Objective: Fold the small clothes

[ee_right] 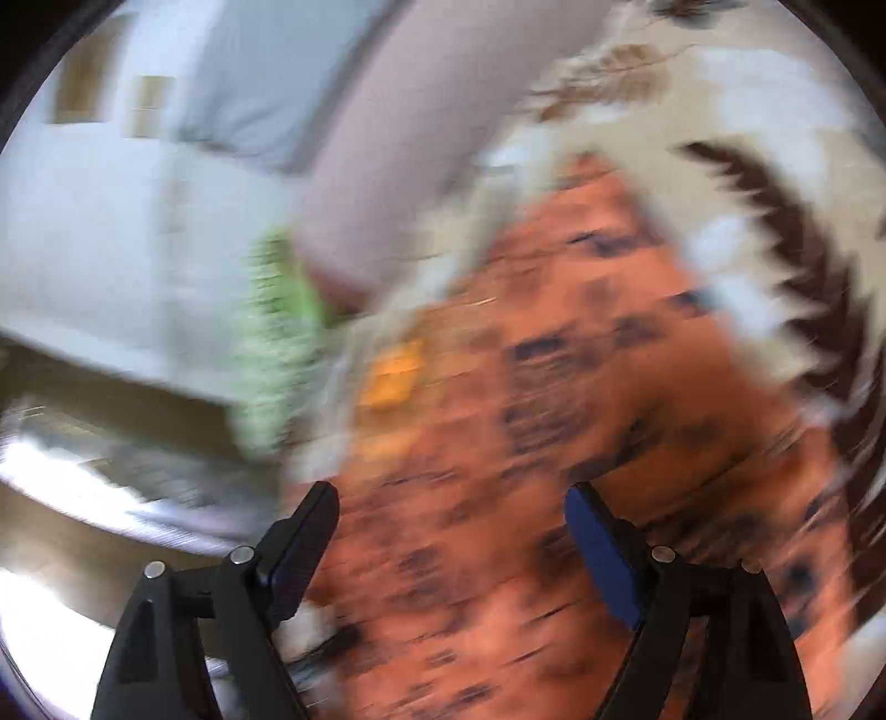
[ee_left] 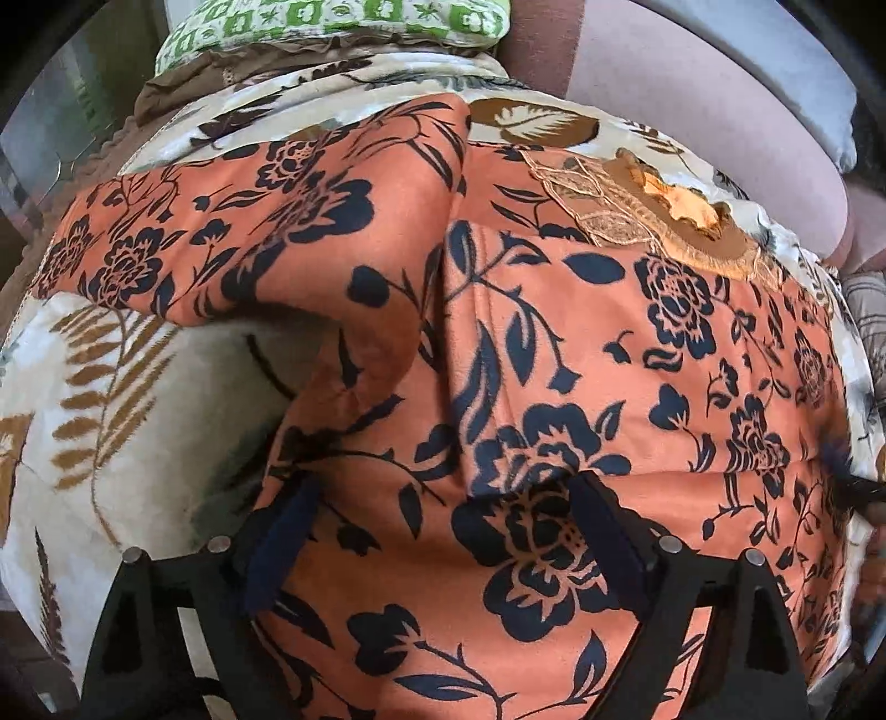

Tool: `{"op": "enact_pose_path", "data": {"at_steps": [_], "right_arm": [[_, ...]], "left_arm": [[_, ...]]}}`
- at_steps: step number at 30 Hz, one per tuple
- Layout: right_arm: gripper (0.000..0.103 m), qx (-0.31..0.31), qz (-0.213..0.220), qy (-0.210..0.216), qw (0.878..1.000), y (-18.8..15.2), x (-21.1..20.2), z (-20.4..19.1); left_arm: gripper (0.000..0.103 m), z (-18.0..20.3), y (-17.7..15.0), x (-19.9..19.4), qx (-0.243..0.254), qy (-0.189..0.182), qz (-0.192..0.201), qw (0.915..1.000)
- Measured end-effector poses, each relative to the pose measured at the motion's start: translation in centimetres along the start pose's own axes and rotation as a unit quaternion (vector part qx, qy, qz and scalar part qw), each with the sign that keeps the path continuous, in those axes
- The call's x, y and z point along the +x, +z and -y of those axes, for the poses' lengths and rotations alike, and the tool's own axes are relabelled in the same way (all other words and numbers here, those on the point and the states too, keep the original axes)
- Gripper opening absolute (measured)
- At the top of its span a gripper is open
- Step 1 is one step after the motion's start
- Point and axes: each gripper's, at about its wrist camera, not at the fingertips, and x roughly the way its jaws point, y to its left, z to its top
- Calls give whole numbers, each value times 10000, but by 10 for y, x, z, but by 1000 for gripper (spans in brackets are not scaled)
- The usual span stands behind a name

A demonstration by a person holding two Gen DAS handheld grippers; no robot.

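Garment: an orange garment (ee_left: 581, 343) with dark floral print lies spread on a leaf-patterned bedcover (ee_left: 111, 387), lace-trimmed neckline (ee_left: 637, 216) toward the far edge of the bed.
Sleeve: one sleeve (ee_left: 210, 243) extends toward the left edge of the bedcover, partly creased over the body, probably a fold in progress.
Left gripper: the left gripper (ee_left: 443, 531) points steeply down over the lower part of the garment, jaws wide, cloth visible between them but not pinched.
Right gripper: the right gripper (ee_right: 451, 548) also stands wide over orange fabric (ee_right: 554, 415); nothing is clamped. This view is heavily motion-blurred.
Surroundings: a green-patterned cushion (ee_left: 332, 22) sits at the far edge of the bed.
Judged step: both tools appear placed above the cloth to take fresh holds.
Risk: soft fabric may bunch if pinched unevenly.
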Motion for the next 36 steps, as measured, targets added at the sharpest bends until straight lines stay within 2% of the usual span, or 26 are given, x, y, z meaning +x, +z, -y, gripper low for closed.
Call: {"op": "enact_pose_path", "data": {"at_steps": [1, 2, 5, 7, 9, 11, 12, 14, 15, 17, 18, 19, 24, 26, 29, 31, 33, 36], "right_arm": [[81, 51, 165, 150, 9997, 0, -7, -3], [82, -117, 145, 148, 9997, 0, -11, -13], [82, -617, 178, -94, 9979, -7, -15, -32], [82, -724, 109, -250, 9970, -11, -12, -34], [82, -759, 96, -318, 9966, -15, -14, -30], [82, -812, 102, -339, 9961, -16, -14, -27], [82, -841, 123, -348, 9958, -17, -25, -17], [82, -867, 141, -407, 9953, -21, -22, -19], [82, -862, 138, -428, 9953, -22, -27, -16], [82, -859, 147, -446, 9952, -24, -34, -9], [82, -865, 177, -466, 9950, -25, -34, -9], [82, -862, 193, -470, 9950, -26, -34, -8], [82, -864, 221, -538, 9946, -30, -33, -8], [82, -924, 218, -581, 9938, -30, -32, -10], [82, -985, 202, -606, 9931, -30, -31, -11], [82, -962, 227, -577, 9934, -30, -31, -10], [82, -953, 233, -586, 9934, -30, -30, -9], [82, -977, 241, -604, 9931, -30, -28, -9]], "left_arm": [[88, -2, 1, -4, 7, -18, -14, 10000], [88, -7, 2, -11, -7, -95, 45, 9999], [88, -38, 7, -42, -248, -601, 495, 9967], [88, -78, 10, -61, -666, -1042, 800, 9891], [88, -123, 16, -67, -1148, -1266, 904, 9811], [88, -186, 26, -60, -1831, -1494, 854, 9679], [88, -212, 30, -53, -2203, -1630, 809, 9583], [88, -272, 36, -37, -3126, -1965, 758, 9262], [88, -294, 39, -33, -3435, -1984, 778, 9147], [88, -327, 46, -27, -3753, -2117, 898, 8979], [88, -336, 49, -26, -3844, -2135, 934, 8933], [88, -344, 55, -24, -3894, -2109, 984, 8912], [88, -356, 72, -2, -3963, -1916, 849, 8939], [88, -361, 76, 6, -4030, -1969, 834, 8899], [87, -364, 84, 4, -3995, -2056, 875, 8891], [87, -365, 85, -9, -3990, -2298, 1151, 8802], [87, -366, 83, -17, -3955, -2213, 1283, 8821], [87, -370, 83, 1, -4053, -2200, 1047, 8811]]}}
